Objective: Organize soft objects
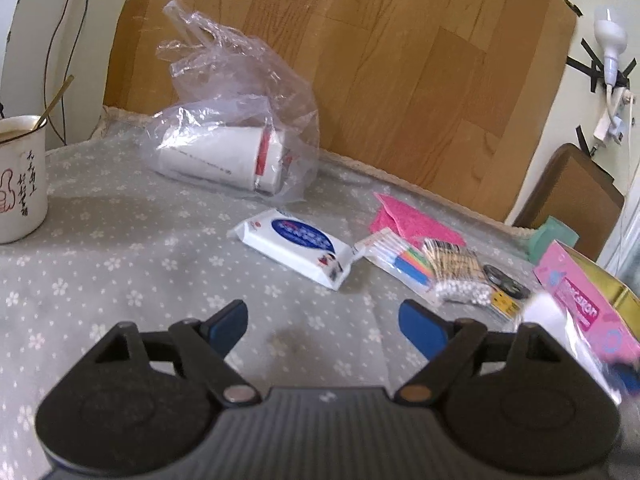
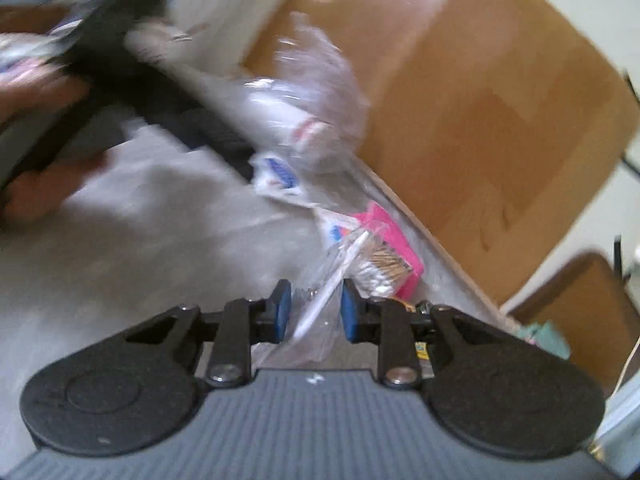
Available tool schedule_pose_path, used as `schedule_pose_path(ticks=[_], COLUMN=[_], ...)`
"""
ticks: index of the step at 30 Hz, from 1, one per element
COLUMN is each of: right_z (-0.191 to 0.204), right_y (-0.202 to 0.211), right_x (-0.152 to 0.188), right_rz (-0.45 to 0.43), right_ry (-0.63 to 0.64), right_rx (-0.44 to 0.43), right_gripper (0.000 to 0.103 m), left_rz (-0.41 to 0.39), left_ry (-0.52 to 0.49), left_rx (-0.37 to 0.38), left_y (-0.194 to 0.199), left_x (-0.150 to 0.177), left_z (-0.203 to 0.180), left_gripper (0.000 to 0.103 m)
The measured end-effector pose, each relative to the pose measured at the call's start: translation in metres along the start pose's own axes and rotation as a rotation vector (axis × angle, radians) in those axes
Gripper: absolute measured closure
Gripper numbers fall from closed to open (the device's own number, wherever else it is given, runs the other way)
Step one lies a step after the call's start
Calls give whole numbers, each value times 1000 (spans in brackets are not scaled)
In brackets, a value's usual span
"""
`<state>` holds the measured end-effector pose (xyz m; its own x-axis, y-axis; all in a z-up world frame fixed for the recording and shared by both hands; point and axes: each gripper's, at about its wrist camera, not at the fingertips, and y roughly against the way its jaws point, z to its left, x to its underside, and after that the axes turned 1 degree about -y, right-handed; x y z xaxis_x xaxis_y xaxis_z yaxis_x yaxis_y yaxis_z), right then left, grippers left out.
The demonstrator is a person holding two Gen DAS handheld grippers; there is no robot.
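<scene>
Clear plastic packet (image 2: 320, 320), lower centre of right view, sits between right gripper (image 2: 312, 312) pads, closed partway on it. Risk: thin film slips out. Left gripper (image 1: 322, 320) wide apart, empty, above desk (image 1: 120, 260).

Table under a grey flowered tablecloth (image 1: 120, 264), wet-wipes pack (image 1: 294, 252) near its middle, enamel mug (image 1: 22, 178) far left of the pack, bagged paper cups (image 1: 224, 158) behind it, cotton-swab packets (image 1: 432, 270) and pink cloth (image 1: 412, 220) right of it, pink box (image 1: 588, 312) beyond those.
</scene>
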<state>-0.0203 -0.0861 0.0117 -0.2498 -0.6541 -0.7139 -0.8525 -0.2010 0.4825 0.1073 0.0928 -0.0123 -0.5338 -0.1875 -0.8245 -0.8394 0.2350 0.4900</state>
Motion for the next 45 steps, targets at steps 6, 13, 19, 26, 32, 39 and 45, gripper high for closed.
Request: schedule_pose_path(ticks=[6, 13, 19, 26, 32, 39, 45], right_z=[-2, -15, -1, 1, -11, -49, -105], right_y=[31, 30, 8, -16, -11, 24, 51], right_x=[11, 27, 27, 23, 28, 40, 57], right_rz=[-38, -25, 35, 81, 54, -81, -159], right_ry=[-209, -418, -485, -531, -617, -675, -713], right_rx=[-217, -257, -313, -313, -267, -89, 105], right_gripper=[44, 33, 23, 29, 57, 59, 59], left_rz=[56, 166, 185, 259, 261, 188, 123], left_ry=[57, 77, 119, -4, -65, -176, -257], left_rx=[79, 65, 85, 99, 161, 254, 375], left_y=[21, 52, 67, 41, 37, 49, 42], left_x=[13, 20, 18, 35, 38, 16, -14], left_z=[-6, 1, 1, -39, -71, -126, -196], left_gripper=[17, 32, 32, 37, 51, 51, 51])
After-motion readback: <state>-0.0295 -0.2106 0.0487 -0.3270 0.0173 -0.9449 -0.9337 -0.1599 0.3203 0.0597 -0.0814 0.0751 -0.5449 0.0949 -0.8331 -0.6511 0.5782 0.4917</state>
